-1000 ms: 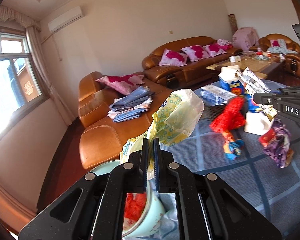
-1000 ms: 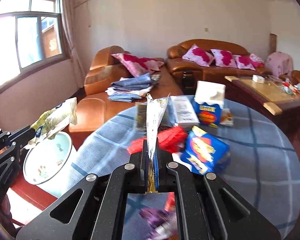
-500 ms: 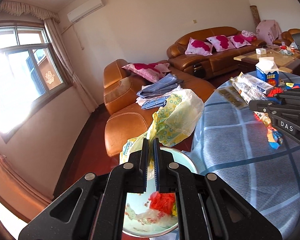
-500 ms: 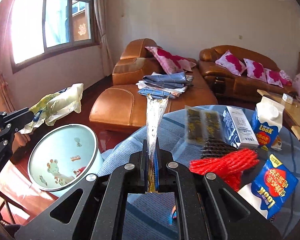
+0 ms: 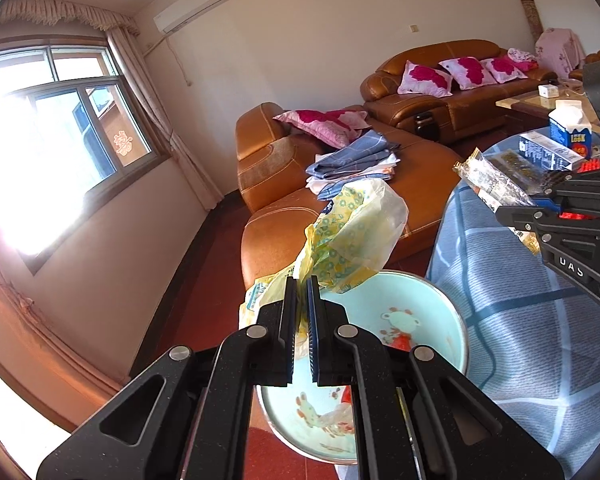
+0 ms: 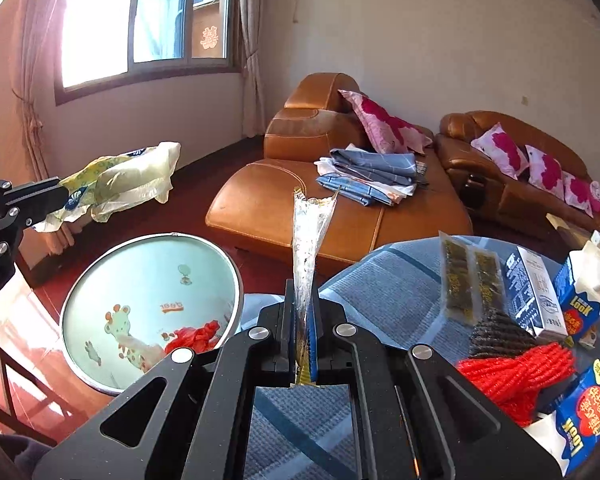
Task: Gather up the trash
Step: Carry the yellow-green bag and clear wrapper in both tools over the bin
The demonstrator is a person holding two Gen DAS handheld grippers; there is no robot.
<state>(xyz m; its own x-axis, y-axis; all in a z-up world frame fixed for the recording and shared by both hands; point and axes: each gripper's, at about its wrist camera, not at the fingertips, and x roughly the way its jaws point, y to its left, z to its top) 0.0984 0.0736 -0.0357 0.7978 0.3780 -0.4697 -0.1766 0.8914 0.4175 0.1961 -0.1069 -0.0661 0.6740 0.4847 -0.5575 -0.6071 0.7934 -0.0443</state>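
Basin now under left hand-held gripper pinching yellow bag.

Basin on floor left of table; sofa behind both.

Sunlight is pouring through the curtained window onto pale walls and dark red floor – tan leather sofas are sitting along the wall, carrying pink cushions.

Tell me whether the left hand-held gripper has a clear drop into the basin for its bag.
Probably yes: the left hand-held gripper holds the bag right above the open basin, nothing between.
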